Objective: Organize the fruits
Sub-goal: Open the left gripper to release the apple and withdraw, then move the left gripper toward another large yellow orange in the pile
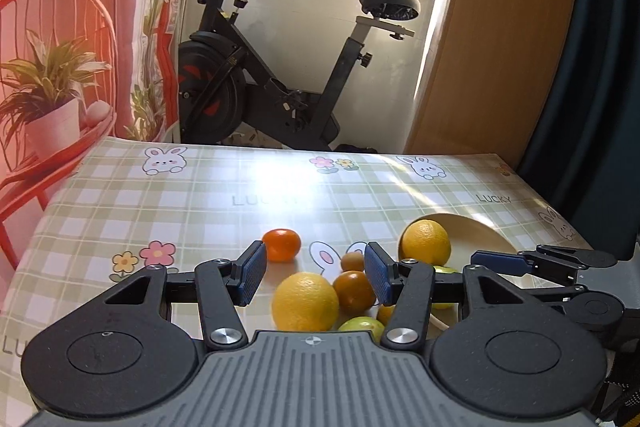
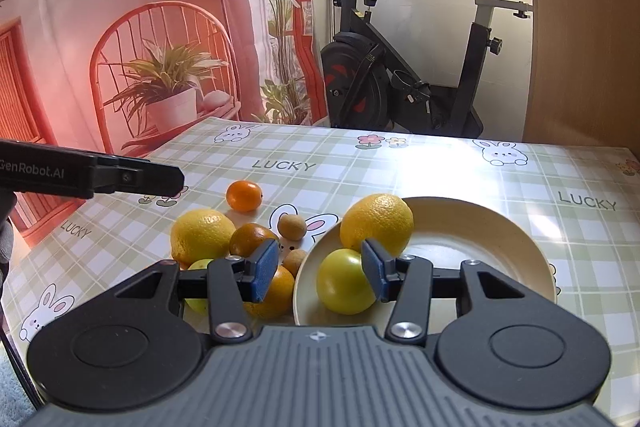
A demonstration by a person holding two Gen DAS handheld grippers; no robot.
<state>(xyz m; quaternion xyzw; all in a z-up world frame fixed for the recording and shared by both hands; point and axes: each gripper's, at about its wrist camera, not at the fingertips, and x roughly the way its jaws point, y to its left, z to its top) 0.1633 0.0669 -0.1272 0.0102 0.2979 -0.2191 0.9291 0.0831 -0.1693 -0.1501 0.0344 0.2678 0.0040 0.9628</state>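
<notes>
**Fruit being gathered onto a plate, both tools empty**

Left wrist view: the left tool [image 1: 316, 273] hovers low over the bench [image 1: 160, 195], its blue pads wide apart and holding nothing. Just ahead lies a loose cluster: a large yellow citrus [image 1: 305, 301], a dark orange fruit [image 1: 354, 290] touching it, and a small tangerine [image 1: 281, 245] set apart farther back.

Right wrist view: the right tool [image 2: 320, 269] is also spread apart and empty, poised above the cream plate [image 2: 500, 251]. The plate holds a yellow citrus [image 2: 378, 223] and a yellow-green fruit [image 2: 344, 281].

The sorting looks partly done. Next would probably be lowering a tool around one loose fruit, closing gently and carrying it to the plate.
</notes>
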